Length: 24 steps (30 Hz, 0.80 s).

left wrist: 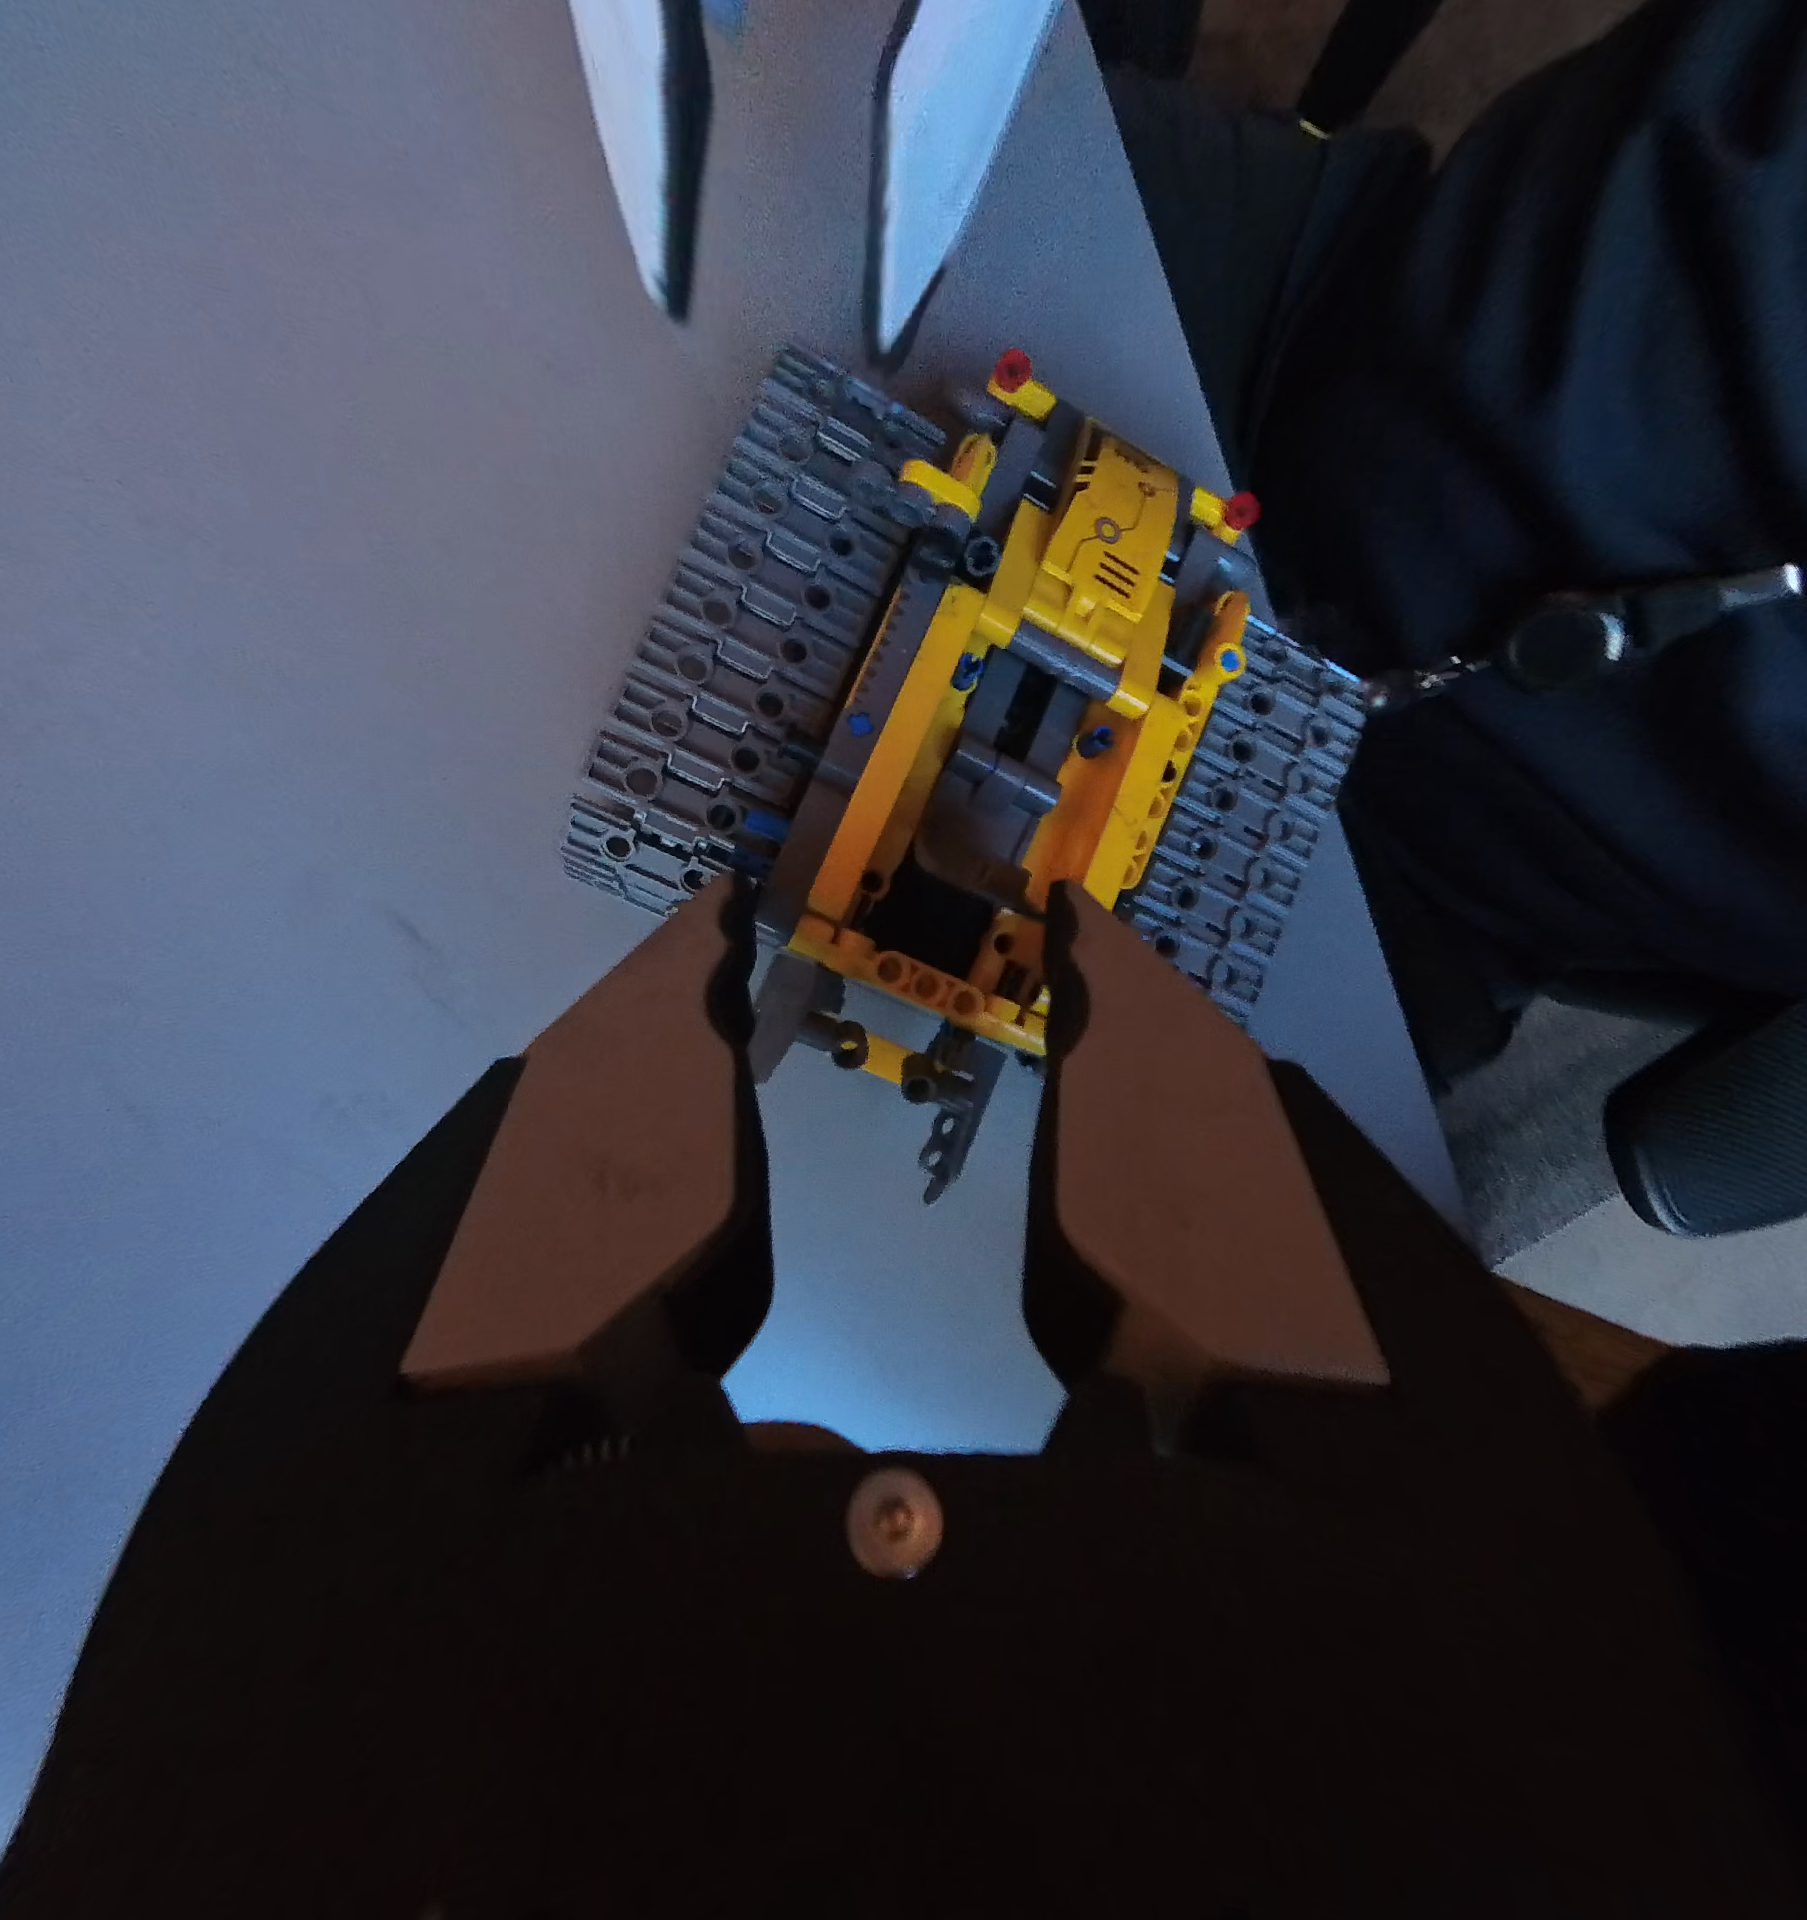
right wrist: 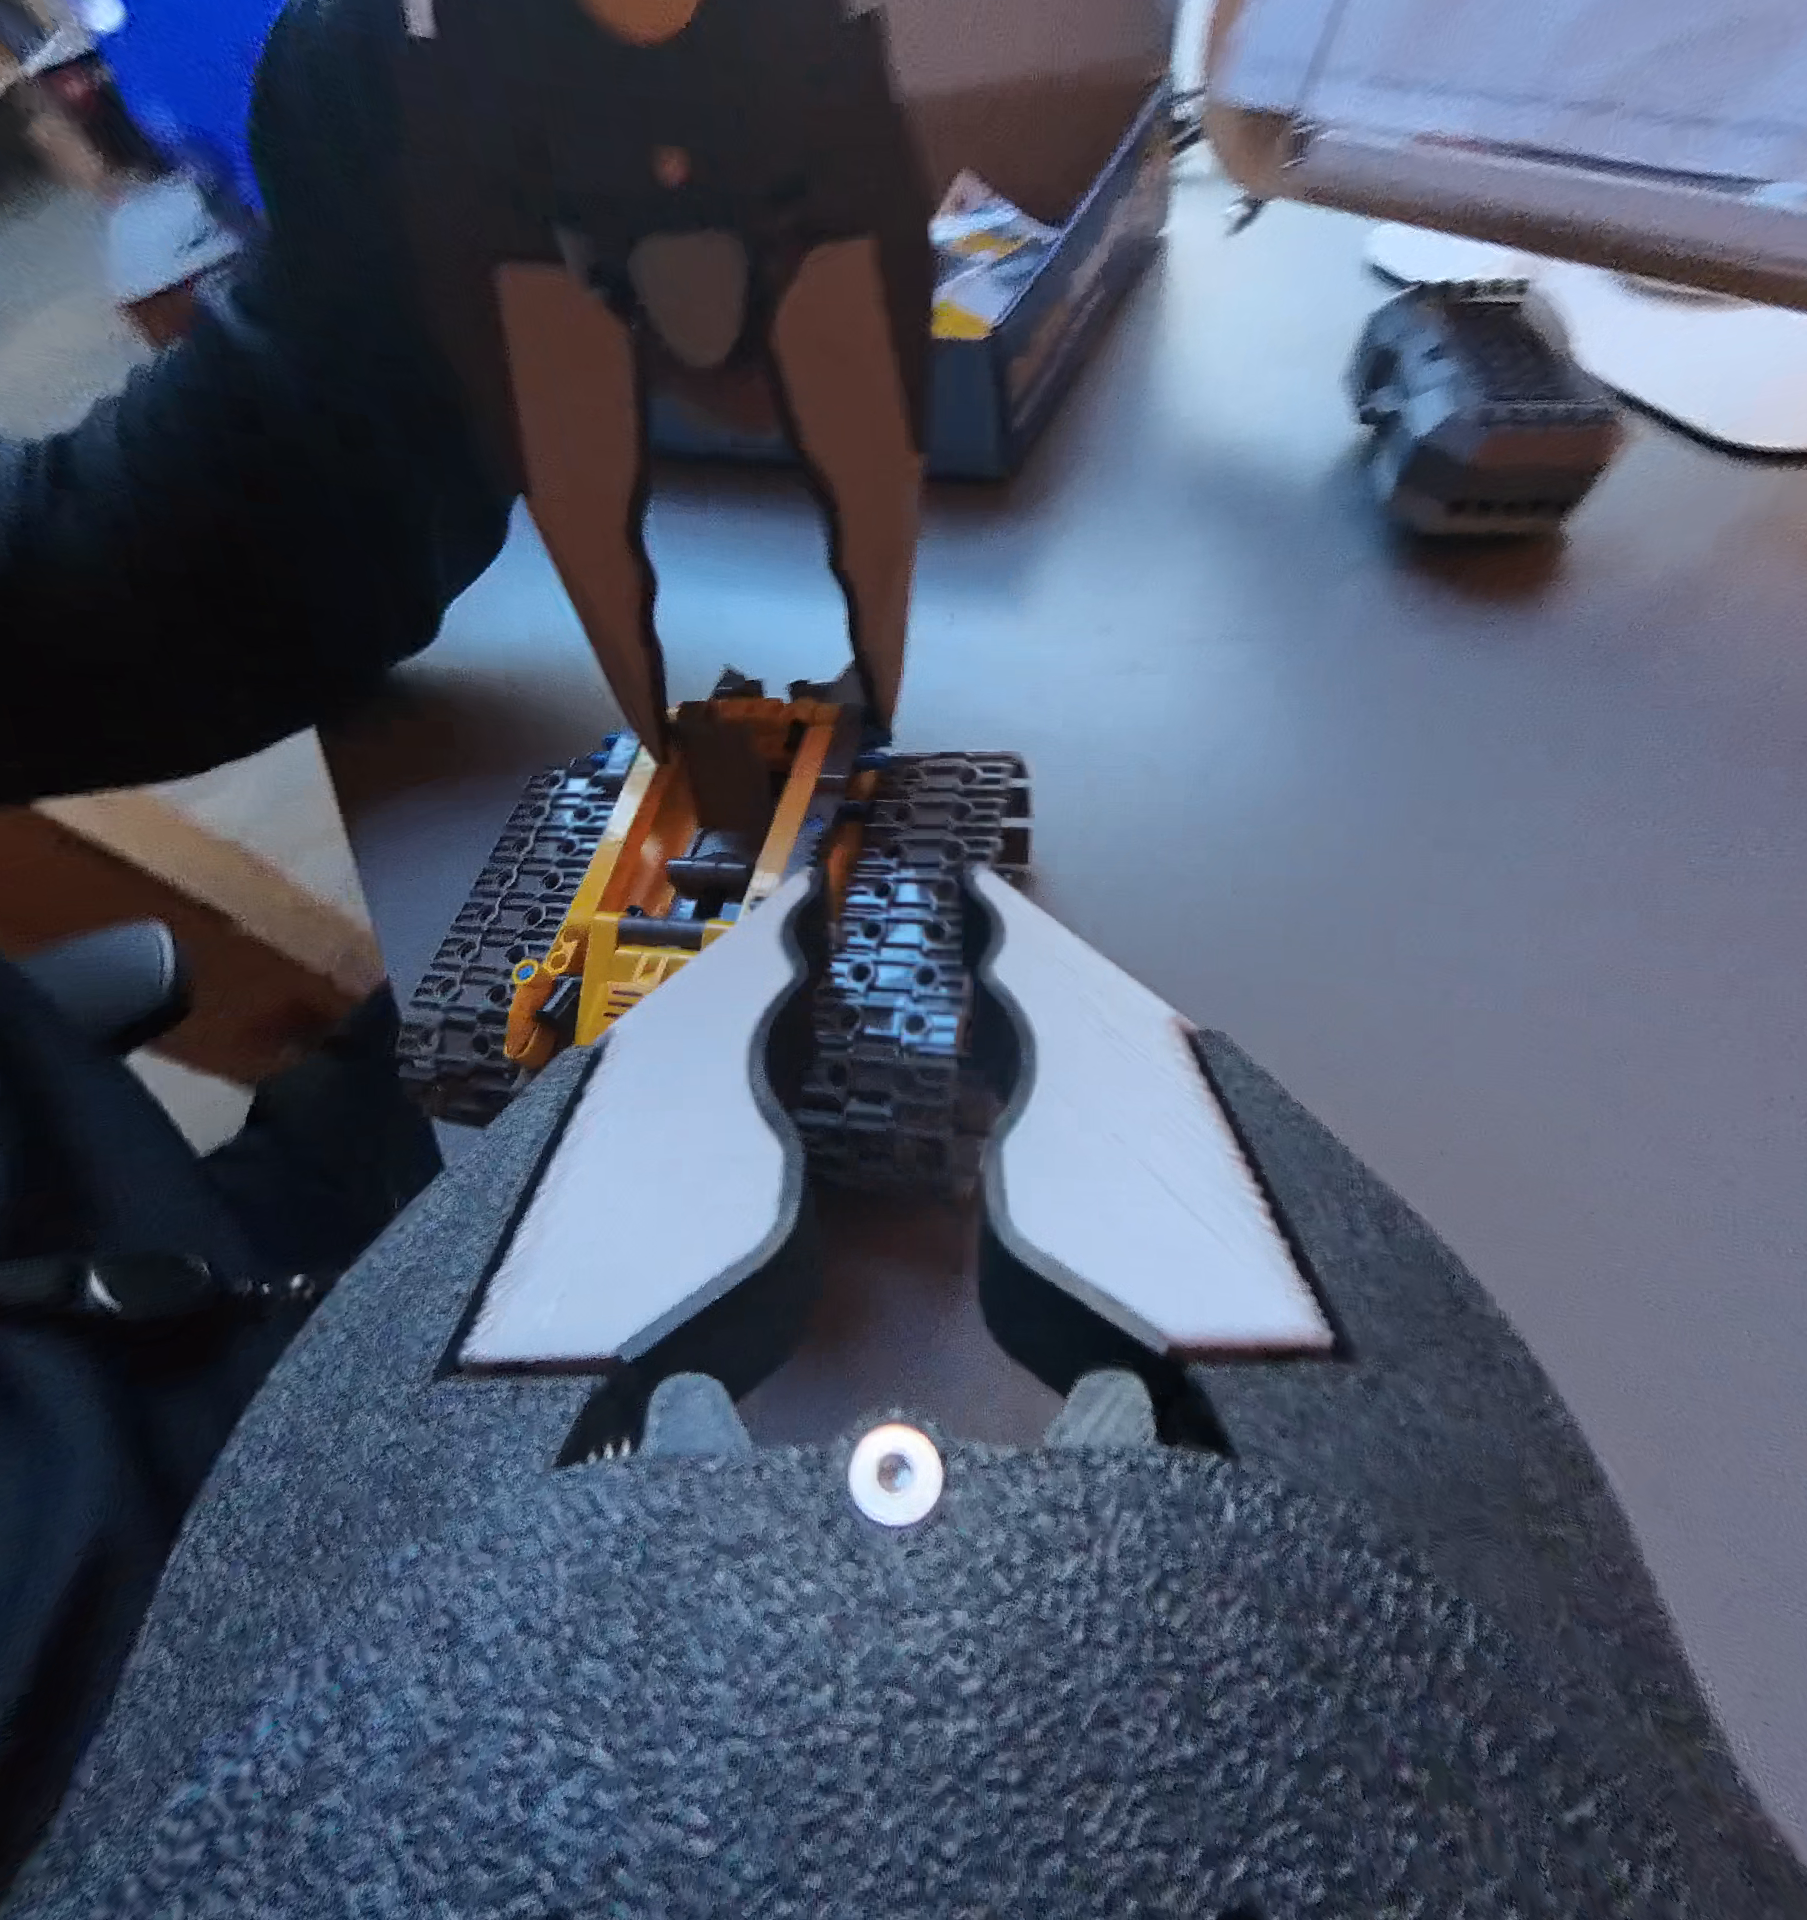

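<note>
My left tongs (left wrist: 894,935) clamp the yellow tracked toy's (left wrist: 992,707) frame, my right tongs (right wrist: 894,883) straddle one grey track (right wrist: 894,997), unclosed, and a tug could pop bricks off near the desk (left wrist: 255,623) edge.

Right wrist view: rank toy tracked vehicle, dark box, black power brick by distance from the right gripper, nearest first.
1. Toy tracked vehicle: one tread sits between the right gripper's open fingers.
2. Black power brick: far right on the table.
3. Dark box: far centre, behind the left gripper.
The last two are close; order tentative.
</note>
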{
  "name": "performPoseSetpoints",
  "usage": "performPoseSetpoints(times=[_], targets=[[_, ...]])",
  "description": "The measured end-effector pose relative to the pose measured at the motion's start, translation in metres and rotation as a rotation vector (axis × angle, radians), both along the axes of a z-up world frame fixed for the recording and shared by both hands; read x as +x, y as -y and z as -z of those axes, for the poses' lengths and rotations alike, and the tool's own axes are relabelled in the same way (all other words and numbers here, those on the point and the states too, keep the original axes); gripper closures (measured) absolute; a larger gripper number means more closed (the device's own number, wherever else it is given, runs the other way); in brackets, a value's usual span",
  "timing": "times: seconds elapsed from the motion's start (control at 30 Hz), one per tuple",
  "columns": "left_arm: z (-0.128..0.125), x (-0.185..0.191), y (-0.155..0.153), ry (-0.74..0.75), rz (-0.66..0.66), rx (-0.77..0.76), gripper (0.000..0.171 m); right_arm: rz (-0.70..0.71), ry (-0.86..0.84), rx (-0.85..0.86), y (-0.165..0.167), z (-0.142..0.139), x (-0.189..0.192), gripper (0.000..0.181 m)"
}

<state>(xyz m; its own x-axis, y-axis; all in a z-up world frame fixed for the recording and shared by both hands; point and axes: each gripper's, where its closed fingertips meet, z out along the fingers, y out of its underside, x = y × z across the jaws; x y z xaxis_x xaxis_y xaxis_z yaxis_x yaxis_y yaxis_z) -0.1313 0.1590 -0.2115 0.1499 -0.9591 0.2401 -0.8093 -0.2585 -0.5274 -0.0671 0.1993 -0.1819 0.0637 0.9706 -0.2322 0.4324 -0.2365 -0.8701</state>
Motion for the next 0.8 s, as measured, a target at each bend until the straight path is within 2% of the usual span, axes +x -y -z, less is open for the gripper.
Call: performPoseSetpoints(times=[0.1, 0.17, 0.23, 0.27, 0.33, 0.4, 0.5, 0.57, 0.7, 0.8], targets=[[-0.004, -0.009, 0.006, -0.019, 0.005, -0.015, 0.120, 0.064, 0.003, 0.006, 0.013, 0.001, 0.003, 0.139], [-0.007, -0.013, 0.009, -0.015, 0.026, -0.001, 0.123, 0.058, 0.027, 0.031, 0.028, 0.007, -0.002, 0.137], [-0.013, -0.019, 0.012, -0.018, 0.047, 0.029, 0.129, 0.059, 0.082, 0.129, 0.031, 0.018, -0.006, 0.138], [-0.016, -0.023, 0.015, -0.020, 0.066, 0.059, 0.131, 0.076, 0.118, 0.201, 0.025, 0.022, -0.004, 0.145], [-0.021, -0.027, 0.009, -0.043, 0.063, 0.190, 0.132, 0.126, 0.139, 0.311, 0.010, 0.017, 0.006, 0.154], [-0.027, -0.015, 0.000, -0.019, 0.078, 0.283, 0.140, 0.108, 0.116, 0.285, 0.008, 0.010, 0.013, 0.158], [-0.029, 0.011, -0.013, 0.042, 0.116, 0.362, 0.149, 0.062, 0.101, 0.182, 0.015, 0.012, 0.016, 0.155], [-0.023, 0.024, -0.014, 0.068, 0.143, 0.335, 0.153, 0.047, 0.105, 0.174, 0.020, 0.016, 0.014, 0.156], [0.001, 0.028, -0.003, 0.016, 0.194, 0.236, 0.151, 0.012, 0.136, 0.187, 0.029, 0.027, 0.010, 0.160], [0.004, 0.033, 0.001, 0.024, 0.203, 0.200, 0.154, -0.014, 0.130, 0.209, 0.036, 0.029, 0.008, 0.172]])
